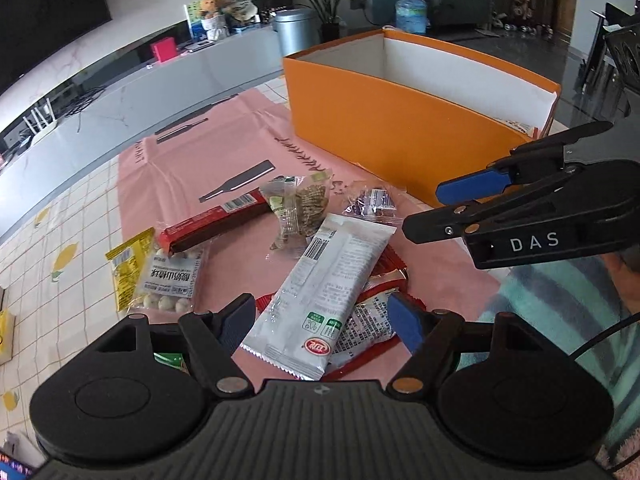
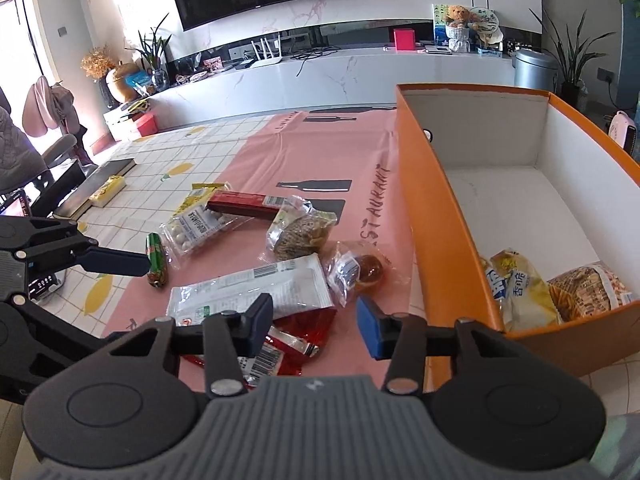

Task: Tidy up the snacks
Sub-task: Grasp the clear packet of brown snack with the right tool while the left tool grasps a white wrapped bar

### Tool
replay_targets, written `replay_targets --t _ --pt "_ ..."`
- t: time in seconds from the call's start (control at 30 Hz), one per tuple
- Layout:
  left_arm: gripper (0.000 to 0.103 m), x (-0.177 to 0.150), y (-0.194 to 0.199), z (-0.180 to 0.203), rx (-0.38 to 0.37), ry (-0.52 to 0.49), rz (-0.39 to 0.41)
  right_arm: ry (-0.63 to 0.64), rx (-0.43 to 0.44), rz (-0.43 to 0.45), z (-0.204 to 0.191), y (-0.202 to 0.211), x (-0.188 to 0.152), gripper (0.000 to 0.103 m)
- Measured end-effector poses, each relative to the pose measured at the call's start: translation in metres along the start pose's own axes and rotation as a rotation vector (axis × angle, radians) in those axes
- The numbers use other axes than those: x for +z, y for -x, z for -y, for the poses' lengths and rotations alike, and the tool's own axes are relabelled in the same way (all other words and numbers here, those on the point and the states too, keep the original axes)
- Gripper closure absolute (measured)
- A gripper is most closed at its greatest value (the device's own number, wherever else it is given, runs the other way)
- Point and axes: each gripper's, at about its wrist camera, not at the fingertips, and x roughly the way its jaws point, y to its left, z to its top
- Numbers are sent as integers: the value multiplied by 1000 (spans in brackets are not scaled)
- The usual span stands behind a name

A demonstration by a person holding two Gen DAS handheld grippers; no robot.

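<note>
Two hand-held grippers hang over a scatter of snacks on a pink mat (image 1: pixel 192 168) spread across a checked tablecloth (image 2: pixel 160 152). The left gripper (image 1: pixel 322 318), at the bottom of its own wrist view, has its jaws wide apart around the near end of a white packet (image 1: pixel 320 280), with no contact visible. The white packet lies across a red packet (image 1: pixel 372 316) at lower centre.

The right gripper (image 2: pixel 316 320) is likewise spread and holds nothing, poised low in its view above the red packet (image 2: pixel 296 340), beside the orange box (image 2: pixel 440 208). In the left wrist view the same tool enters from the right edge (image 1: pixel 444 212), its fingers apart.

Toward the left of the left wrist view lie a clear bag of white balls (image 1: pixel 172 280), a yellow sachet (image 1: pixel 128 268) and a dark red bar (image 1: pixel 216 220). Behind the white packet sit a seed cake (image 1: pixel 300 208) and a small purple-labelled sweet (image 1: pixel 372 204).

The right wrist view adds a green stick (image 2: pixel 155 260) at the mat's left edge, near the left gripper's finger (image 2: pixel 116 262).

The box fills the right of that view, open-topped; two snack bags, one yellowish (image 2: pixel 516 284) and one with an orange lattice pattern (image 2: pixel 588 292), rest in its near corner.
</note>
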Motion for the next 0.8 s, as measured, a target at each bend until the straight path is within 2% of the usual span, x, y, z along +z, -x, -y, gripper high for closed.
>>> replay_targets --t 0.1,0.2,0.33,0.43,0.53,0.7,0.8 --pt "15 4 -15 -11 -54 -13 -2 -2 -35 -11 0 -9 3 65" --pt "15 8 -27 -21 -100 -5 -1 -35 -65 0 1 -13 5 65" --pt "15 11 -37 -31 -175 -7 -6 -32 -94 24 -1 -19 7 56" --pt "15 13 -45 -34 -217 -21 -30 -47 -105 32 -1 -27 9 54" --pt "15 14 -50 -34 -221 -42 -41 -73 -113 30 0 -37 13 54" --pt "15 17 -54 -34 -227 -45 -81 -52 -173 9 -6 -54 16 54" --pt "16 19 -55 -31 -201 -59 -92 -61 -181 3 -6 -61 17 54"
